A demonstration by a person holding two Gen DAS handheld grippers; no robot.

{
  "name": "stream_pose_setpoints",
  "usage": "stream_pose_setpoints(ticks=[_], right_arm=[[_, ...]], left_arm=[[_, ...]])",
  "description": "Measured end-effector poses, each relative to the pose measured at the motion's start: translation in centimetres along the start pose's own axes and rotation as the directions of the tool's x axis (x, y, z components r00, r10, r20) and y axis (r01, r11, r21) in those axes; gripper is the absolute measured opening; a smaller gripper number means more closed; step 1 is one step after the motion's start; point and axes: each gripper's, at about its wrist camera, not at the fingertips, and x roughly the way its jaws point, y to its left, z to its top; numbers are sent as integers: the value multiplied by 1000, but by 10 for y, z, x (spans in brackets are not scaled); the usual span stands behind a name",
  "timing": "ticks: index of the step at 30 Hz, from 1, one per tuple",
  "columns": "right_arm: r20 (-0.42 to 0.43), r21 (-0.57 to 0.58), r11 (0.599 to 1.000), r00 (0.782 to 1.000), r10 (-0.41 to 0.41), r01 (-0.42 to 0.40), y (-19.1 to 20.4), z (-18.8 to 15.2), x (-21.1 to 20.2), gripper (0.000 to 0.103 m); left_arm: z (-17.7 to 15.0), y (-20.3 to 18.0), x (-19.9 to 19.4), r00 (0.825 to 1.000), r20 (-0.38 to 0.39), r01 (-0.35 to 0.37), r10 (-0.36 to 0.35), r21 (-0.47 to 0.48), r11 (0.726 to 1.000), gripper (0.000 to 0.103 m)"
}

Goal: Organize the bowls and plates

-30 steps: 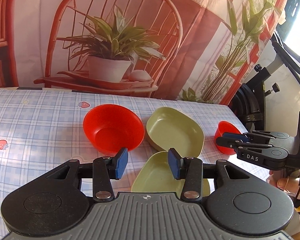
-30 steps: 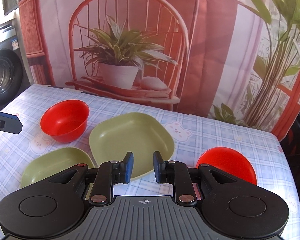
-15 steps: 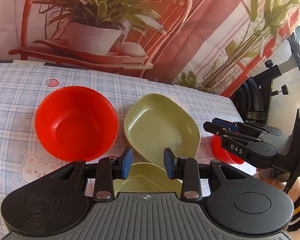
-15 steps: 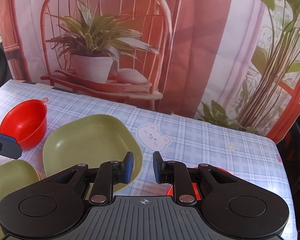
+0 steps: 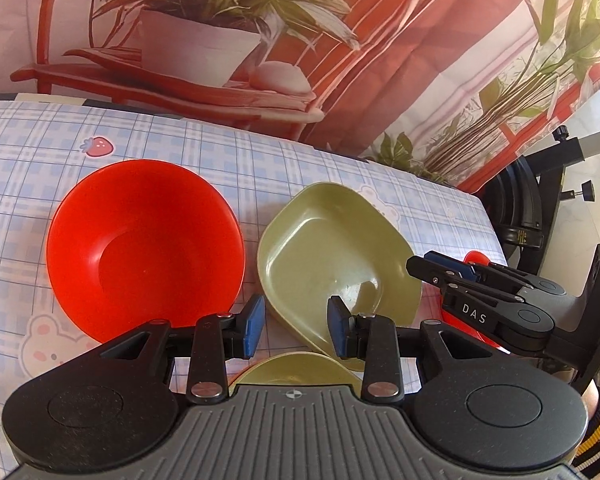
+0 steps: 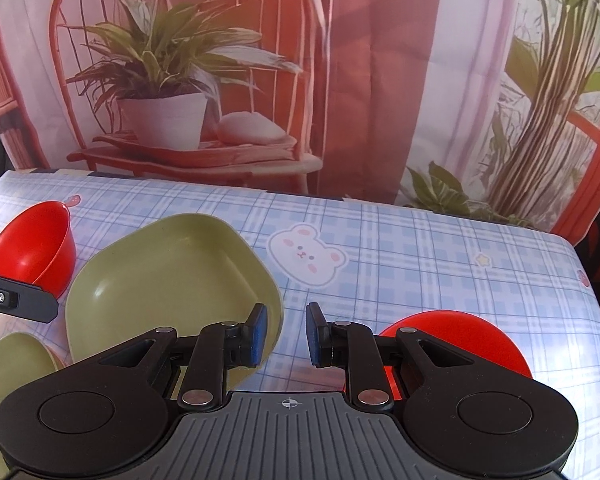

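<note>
While both tools hover over the surface (image 6: 420,248), neither grips anything. The left tool (image 5: 296,322) has its pads apart with nothing between them, above the gap between the large red bowl (image 5: 144,248) and the green square plate (image 5: 336,256). A second green plate (image 5: 296,368) lies just below it, mostly hidden. The right tool (image 6: 286,334) has its pads apart and empty, poised between the green square plate and a red dish (image 6: 460,336) at its lower right.
</note>
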Motion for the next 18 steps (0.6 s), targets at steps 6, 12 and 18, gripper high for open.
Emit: stream_pose_setpoints(ticks=[6, 12, 18], right_arm=[[-13, -11, 1000, 1000, 5, -5, 3, -4, 4, 13], [-5, -15, 1000, 1000, 11, -11, 5, -7, 4, 7], [10, 8, 1000, 1000, 19, -19, 5, -9, 0, 7]], left_arm=[[0, -3, 15, 999, -3, -43, 44, 33, 999, 36], [-2, -6, 21, 998, 9, -60, 59, 77, 995, 27], [-2, 2, 20, 999, 16, -52, 51, 46, 998, 16]])
